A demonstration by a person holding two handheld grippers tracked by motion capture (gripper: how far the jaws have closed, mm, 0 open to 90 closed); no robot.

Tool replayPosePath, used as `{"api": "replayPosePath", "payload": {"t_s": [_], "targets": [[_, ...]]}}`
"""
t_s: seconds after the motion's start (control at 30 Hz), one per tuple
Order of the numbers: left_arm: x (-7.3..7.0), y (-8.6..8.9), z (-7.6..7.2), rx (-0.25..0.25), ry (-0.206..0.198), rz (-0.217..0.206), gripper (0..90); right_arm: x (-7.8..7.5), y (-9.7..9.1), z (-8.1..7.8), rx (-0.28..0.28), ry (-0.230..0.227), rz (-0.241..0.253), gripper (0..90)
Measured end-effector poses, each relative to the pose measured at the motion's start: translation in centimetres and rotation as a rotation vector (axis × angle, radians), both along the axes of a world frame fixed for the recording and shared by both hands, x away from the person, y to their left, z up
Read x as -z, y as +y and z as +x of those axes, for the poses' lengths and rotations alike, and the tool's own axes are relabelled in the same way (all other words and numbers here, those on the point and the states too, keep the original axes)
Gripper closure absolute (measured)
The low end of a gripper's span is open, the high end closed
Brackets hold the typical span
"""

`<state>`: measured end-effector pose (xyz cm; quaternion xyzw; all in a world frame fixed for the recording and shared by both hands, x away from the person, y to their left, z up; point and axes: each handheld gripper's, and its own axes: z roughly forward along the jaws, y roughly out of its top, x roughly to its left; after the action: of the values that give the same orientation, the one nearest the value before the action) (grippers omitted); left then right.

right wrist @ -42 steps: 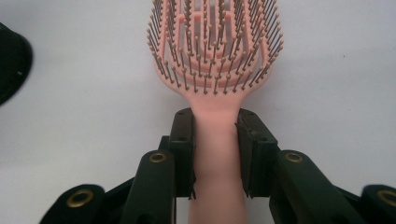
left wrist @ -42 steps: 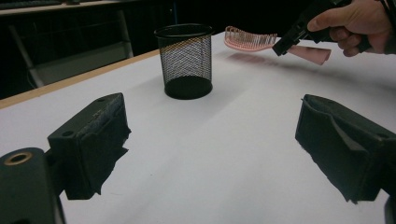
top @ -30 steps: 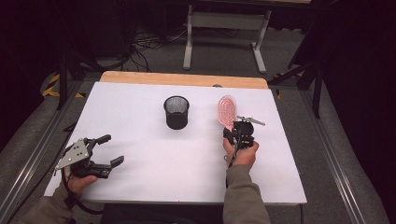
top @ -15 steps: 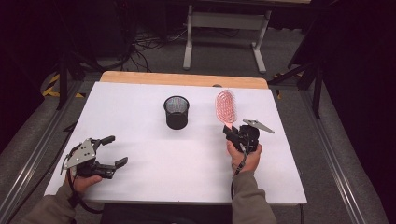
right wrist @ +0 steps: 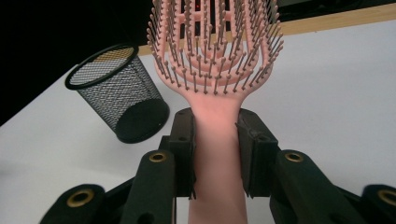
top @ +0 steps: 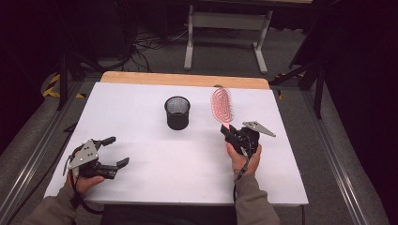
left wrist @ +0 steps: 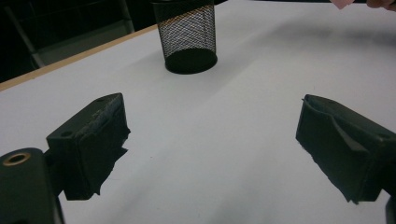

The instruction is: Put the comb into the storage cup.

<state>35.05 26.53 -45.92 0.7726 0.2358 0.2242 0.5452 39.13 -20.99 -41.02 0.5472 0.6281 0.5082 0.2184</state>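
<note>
right claw (right wrist: 215, 140) pinching pink hairbrush (top: 222, 105) by its handle, held upright right of mesh cup (top: 178, 112). left claw (top: 115, 151) spread, empty, low over counter (top: 155, 164).

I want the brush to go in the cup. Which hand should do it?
The right hand, probably. Its tool is already shut on the pink brush, lifted close beside the black mesh cup. The left tool is open, holding nothing, and farther from the cup.
</note>
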Motion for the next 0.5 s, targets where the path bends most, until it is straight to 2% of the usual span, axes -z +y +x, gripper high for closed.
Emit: {"api": "replayPosePath", "payload": {"t_s": [0.17, 0.3, 0.5], "targets": [[-0.03, 0.18, -0.07, 0.005, -0.001, 0.005, 10.0, -0.02, 0.6, -0.35, -0.009, -0.025, -0.026, 70.1], [-0.02, 0.16, -0.06, -0.002, 0.001, 0.004, 10.0, -0.21, 0.62, -0.57, -0.016, -0.045, -0.016, 70.1], [0.13, 0.0, 0.08, -0.017, 0.005, 0.02, 10.1, -0.39, 0.36, -0.68, -0.03, -0.05, 0.005, 70.1]]}}
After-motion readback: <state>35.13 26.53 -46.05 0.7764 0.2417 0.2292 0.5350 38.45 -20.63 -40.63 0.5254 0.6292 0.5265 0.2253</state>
